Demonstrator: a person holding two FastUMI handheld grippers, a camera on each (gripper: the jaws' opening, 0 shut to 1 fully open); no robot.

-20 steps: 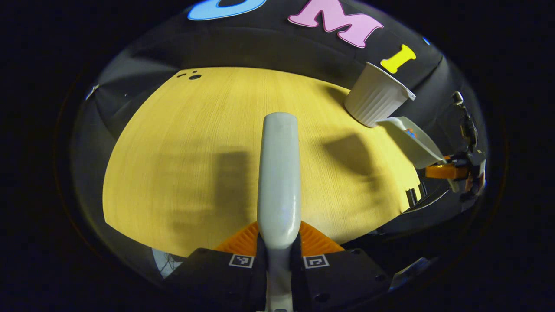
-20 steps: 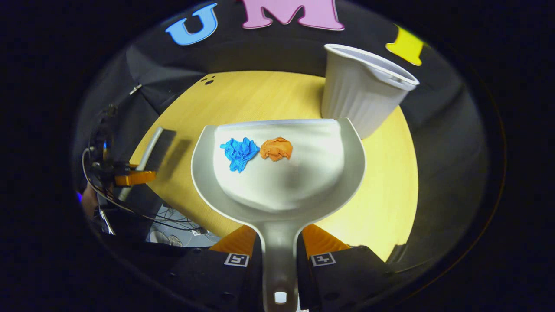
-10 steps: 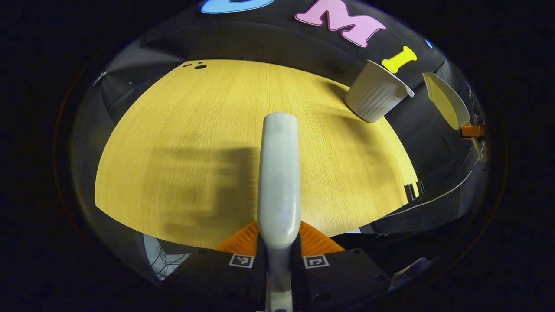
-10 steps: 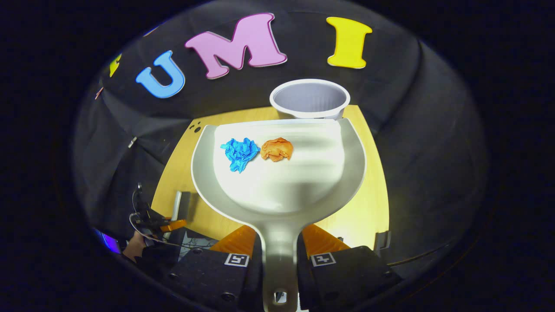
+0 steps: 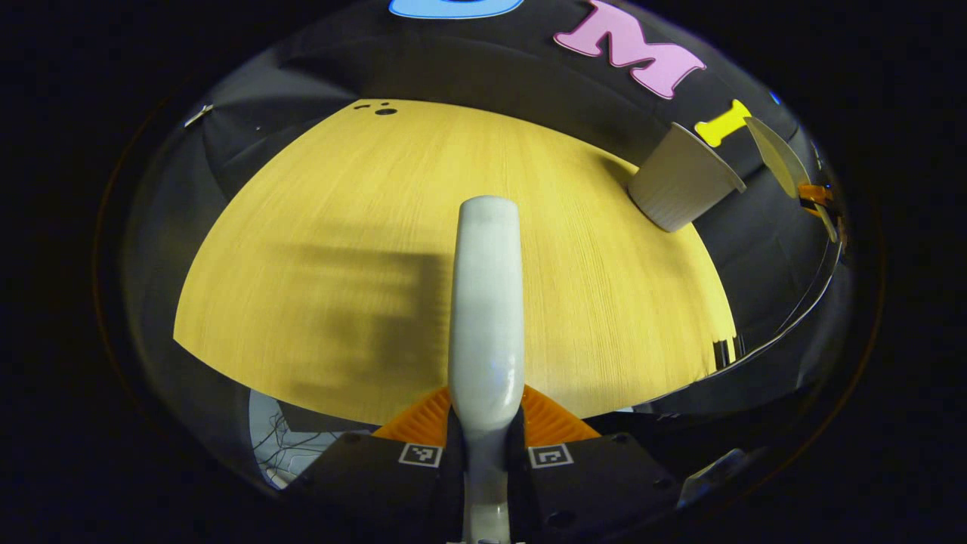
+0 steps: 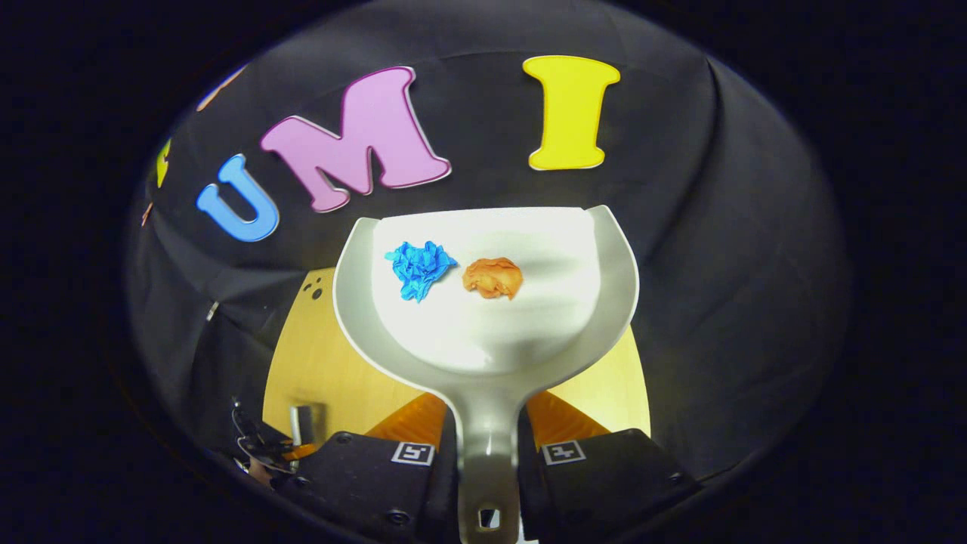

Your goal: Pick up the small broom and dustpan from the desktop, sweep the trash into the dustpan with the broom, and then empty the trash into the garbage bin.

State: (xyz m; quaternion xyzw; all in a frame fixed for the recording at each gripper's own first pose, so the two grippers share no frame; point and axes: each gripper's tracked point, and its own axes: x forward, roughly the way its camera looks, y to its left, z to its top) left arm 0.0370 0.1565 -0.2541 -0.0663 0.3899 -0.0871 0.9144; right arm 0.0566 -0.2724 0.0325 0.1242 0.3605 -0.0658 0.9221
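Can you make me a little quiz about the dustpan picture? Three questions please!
1. True or false: the dustpan is empty.
2. How many crumpled paper balls lie in the dustpan?
A. one
B. two
C. four
3. Fill in: the left gripper has its fingers shut on the handle of the ____.

Key:
1. False; a blue paper ball and an orange paper ball lie in it.
2. B
3. broom

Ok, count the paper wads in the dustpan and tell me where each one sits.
2. The blue wad lies left of centre in the dustpan; the orange wad lies just right of it, apart. None seem hidden.
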